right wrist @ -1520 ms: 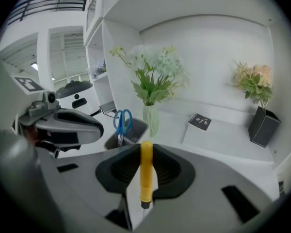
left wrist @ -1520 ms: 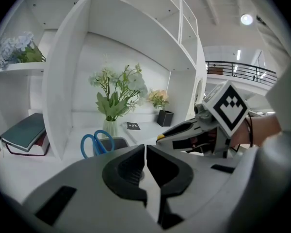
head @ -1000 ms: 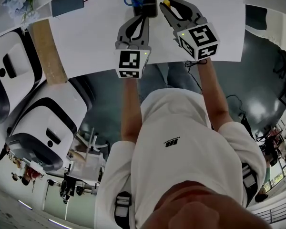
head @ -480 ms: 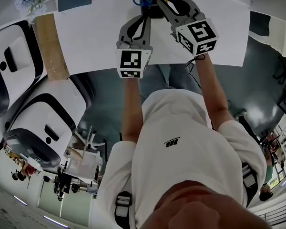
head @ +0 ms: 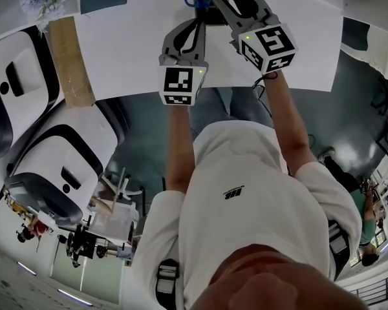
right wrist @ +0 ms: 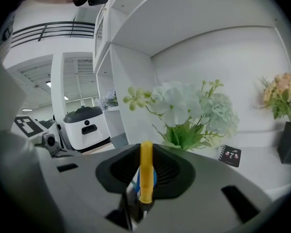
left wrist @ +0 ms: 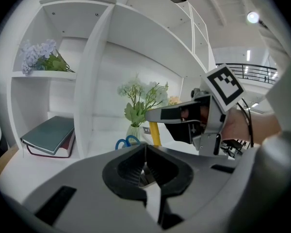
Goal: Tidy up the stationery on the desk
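**Right claw** (right wrist: 146, 152), nearest: the jaws are clamped on a yellow pen (right wrist: 146, 176), which stands upright between the pads. Just behind the pen, part of the blue scissors (right wrist: 152, 177) shows between the jaws.

**Left claw** (left wrist: 145, 148), beside the right claw on its left: the jaws are together with nothing between them.

**Ahead of the claws:** a black holder (head: 212, 15) stands on the white desk (head: 129, 50), just ahead of the left claw's tips and below the right claw's tips. The scissors' handles rise from it. The pen hangs at the holder's mouth; whether it touches the holder cannot be told.

**Beyond the right claw:** a vase of pale flowers (right wrist: 184, 110), with a small black card (right wrist: 230, 155) to its right.

**Far left of the left claw:** stacked books (left wrist: 49, 136) lie in a shelf compartment.
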### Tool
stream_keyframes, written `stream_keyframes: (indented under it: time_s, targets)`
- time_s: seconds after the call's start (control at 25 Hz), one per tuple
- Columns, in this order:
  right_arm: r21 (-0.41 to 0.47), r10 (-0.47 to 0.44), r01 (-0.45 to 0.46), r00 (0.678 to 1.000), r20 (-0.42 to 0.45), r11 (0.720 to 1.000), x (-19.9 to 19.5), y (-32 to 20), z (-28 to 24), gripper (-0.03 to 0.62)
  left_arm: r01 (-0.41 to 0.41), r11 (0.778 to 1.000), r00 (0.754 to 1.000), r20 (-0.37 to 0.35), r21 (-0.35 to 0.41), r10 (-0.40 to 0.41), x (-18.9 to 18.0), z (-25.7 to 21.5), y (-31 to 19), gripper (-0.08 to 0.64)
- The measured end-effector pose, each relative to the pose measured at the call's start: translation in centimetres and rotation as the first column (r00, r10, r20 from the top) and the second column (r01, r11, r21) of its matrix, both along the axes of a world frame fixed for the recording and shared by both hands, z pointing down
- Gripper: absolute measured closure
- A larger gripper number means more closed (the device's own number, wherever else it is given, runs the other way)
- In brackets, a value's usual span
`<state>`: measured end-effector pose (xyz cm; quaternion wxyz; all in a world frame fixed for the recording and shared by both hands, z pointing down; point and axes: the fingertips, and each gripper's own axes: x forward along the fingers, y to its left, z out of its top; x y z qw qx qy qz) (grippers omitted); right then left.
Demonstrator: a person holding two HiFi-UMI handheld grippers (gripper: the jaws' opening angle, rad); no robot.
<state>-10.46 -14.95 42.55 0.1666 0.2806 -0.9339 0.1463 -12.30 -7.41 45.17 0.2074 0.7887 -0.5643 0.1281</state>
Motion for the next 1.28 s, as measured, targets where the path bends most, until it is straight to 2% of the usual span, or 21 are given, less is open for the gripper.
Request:
stream_keyframes:
  time_s: [0.2, 0.4, 0.48, 0.64, 0.96, 1.28]
  targets:
    - [-0.026, -0.006, 0.005, 1.000, -0.014, 1.000, -0.4, 0.0, 1.5, 0.532, -0.001, 1.000, 1.000, -0.003, -0.006, 0.001, 0.1, 0.3, 0.1, 0.560]
    - [-0.061, -0.027, 0.022, 0.997, -0.079, 0.998, -0.8, 0.5, 4.0, 0.528, 0.000, 1.000, 1.000, -0.003, -0.013, 0.000, 0.0, 0.6, 0.2, 0.560]
    - [-0.065, -0.029, 0.023, 0.995, -0.092, 0.998, -0.8, 0.6, 4.6, 0.508, -0.001, 1.000, 1.000, -0.004, -0.012, 0.001, 0.1, 0.6, 0.1, 0.560]
    - [-0.056, -0.020, 0.014, 0.996, -0.092, 0.998, -0.1, 0.7, 4.4, 0.508, -0.008, 1.000, 1.000, -0.002, -0.008, 0.008, 0.4, 0.5, 0.1, 0.560]
    - [-0.041, 0.030, -0.035, 0.993, -0.117, 0.999, 3.9, 0.9, 4.0, 0.514, -0.040, 0.999, 0.999, -0.007, 0.003, 0.040, 2.4, 0.0, -0.5, 0.560]
    - [-0.063, 0.104, -0.115, 0.982, -0.155, 0.991, 9.1, 0.8, 5.5, 0.517, -0.086, 0.996, 0.996, -0.014, -0.001, 0.086, 5.2, 0.3, -0.9, 0.560]
